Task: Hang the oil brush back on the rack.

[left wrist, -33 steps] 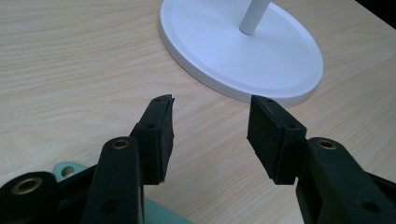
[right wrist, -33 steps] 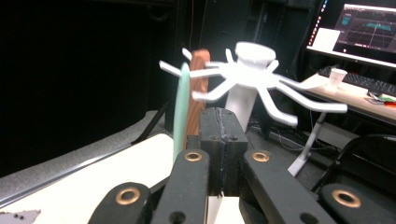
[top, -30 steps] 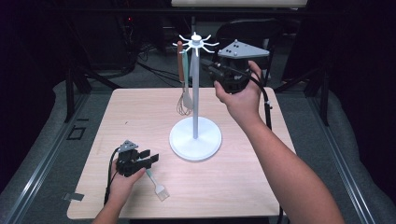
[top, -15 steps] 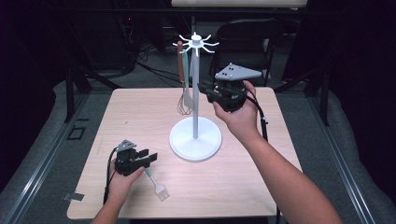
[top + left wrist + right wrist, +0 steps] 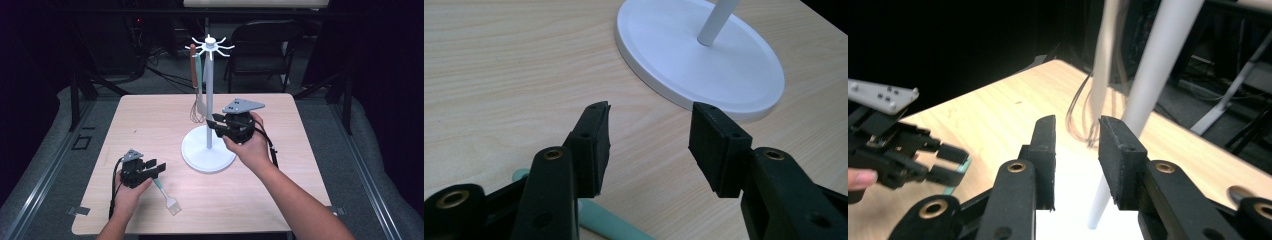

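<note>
A white utensil stand (image 5: 209,100) with a round base (image 5: 195,155) rises at the table's middle. From its top hooks hang a brown-handled whisk (image 5: 193,75) and a teal-handled spatula (image 5: 201,105). My right gripper (image 5: 210,123) is held beside the pole at mid height; its jaws have just been opening and nothing is between them. In the right gripper view the gripper (image 5: 1077,122) faces the whisk wires (image 5: 1083,115), with the pole (image 5: 1158,65) to its right. My left gripper (image 5: 159,168) rests open near the front left, over a teal-handled brush (image 5: 167,196) lying on the table.
The wooden table (image 5: 280,190) has bare room at the right and back left. A dark chair (image 5: 260,50) and cables stand behind it. In the left gripper view the base (image 5: 704,55) lies just ahead of the open gripper (image 5: 650,112), and the teal handle (image 5: 599,220) is below.
My right hand has come down from the stand's top hooks to the middle of the pole, and its jaws have parted. The left hand has stayed put.
</note>
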The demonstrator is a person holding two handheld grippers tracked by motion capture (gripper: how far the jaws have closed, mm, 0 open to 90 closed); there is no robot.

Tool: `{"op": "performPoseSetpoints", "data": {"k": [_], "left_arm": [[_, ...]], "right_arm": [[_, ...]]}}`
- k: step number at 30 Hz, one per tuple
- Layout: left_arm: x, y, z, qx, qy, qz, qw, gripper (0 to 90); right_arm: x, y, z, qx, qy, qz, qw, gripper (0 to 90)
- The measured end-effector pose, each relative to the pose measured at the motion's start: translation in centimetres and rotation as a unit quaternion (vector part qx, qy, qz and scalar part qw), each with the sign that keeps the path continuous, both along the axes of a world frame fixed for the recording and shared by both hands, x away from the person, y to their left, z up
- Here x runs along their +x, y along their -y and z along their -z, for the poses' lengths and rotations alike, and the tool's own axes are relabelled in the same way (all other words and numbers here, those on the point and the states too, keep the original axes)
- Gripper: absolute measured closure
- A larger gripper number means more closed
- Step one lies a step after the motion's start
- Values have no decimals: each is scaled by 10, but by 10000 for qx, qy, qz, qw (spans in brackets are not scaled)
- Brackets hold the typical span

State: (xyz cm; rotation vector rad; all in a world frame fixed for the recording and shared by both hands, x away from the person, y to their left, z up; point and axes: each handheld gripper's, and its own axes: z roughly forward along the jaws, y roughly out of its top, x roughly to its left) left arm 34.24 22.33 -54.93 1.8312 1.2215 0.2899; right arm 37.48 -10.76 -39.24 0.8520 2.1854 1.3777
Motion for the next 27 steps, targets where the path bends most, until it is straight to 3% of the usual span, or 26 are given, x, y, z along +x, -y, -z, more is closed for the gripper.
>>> {"op": "performPoseSetpoints", "data": {"k": [3,9,17,20,24,25,27], "left_arm": [[0,-1,0,-10,14,0,10000,506],[1,0,1,26,36,-19,10000,506],[1,-1,0,27,59,-36,10000,506],[1,-1,0,28,62,-41,10000,506],[2,0,1,35,65,-30,10000,506],[2,0,1,43,57,-18,10000,506],[2,0,1,49,61,-15,10000,506]], "right_arm": [[-3,-3,10,-1,-101,-55,9999,682],[-16,-18,45,-352,-249,-290,9986,653],[-25,-35,77,-471,-536,-460,9964,648],[-29,-47,93,-561,-788,-605,9935,649],[-34,-60,108,-644,-961,-736,9906,651],[-37,-69,118,-768,-1070,-860,9876,657],[-41,-78,128,-915,-1131,-957,9847,662]]}}
